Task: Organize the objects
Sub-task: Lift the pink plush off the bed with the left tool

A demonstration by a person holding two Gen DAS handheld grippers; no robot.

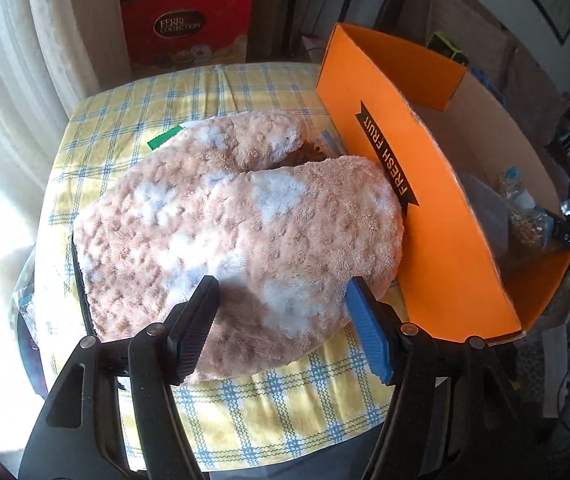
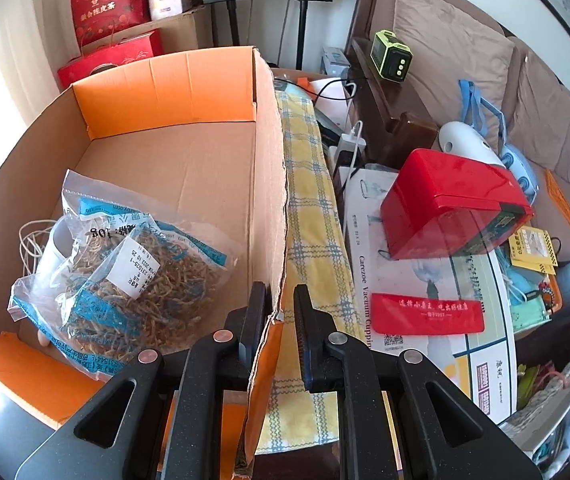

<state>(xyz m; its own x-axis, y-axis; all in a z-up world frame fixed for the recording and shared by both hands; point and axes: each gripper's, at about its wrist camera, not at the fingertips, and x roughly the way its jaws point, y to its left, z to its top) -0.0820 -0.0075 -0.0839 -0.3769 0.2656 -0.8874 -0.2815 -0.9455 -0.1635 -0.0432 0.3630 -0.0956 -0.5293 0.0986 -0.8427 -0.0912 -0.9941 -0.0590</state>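
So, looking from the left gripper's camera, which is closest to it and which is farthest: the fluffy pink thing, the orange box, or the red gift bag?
1. Fluffy pink thing: right in front of the left gripper, on the checked cloth.
2. Orange box: to the right, touching the fluffy thing.
3. Red gift bag: far back, past the table's end.

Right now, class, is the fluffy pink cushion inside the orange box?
No, the fluffy pink cushion lies on the checked tablecloth, outside against the orange box.

Pink plush cushion flat beside orange box.
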